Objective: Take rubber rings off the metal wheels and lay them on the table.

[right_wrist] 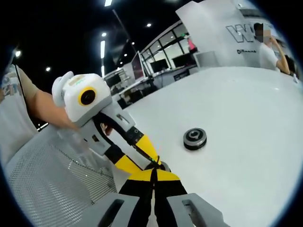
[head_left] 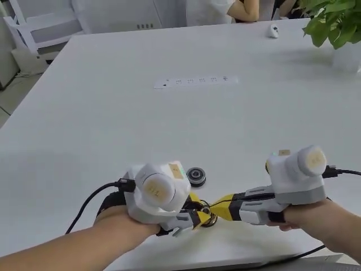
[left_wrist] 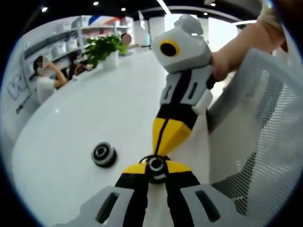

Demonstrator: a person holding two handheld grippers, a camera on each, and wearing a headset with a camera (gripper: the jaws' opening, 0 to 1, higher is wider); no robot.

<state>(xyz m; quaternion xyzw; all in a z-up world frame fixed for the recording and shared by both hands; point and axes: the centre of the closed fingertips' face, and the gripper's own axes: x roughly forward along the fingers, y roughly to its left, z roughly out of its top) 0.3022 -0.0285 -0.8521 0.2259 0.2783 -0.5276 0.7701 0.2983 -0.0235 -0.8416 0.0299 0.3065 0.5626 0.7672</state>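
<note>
While we are holding one small wheel (left_wrist: 156, 165) up off the table (head_left: 169, 124) near its front edge, the two grippers are meeting nose to nose over it, so the coming pull is running along the line between them. The left gripper (left_wrist: 156, 167) is clamping the wheel, its jaws nearly closed and pressing on either side. The right gripper (left_wrist: 158, 152) is coming in from the opposite side with its jaws drawn to a thin slit and its tips touching the wheel's rim. Whether they are pinching the rubber ring (left_wrist: 156, 175) is too small to tell. A second wheel (head_left: 196, 176) is lying flat on the table just beyond the left gripper, ring on, and we judge it the next to strip.
</note>
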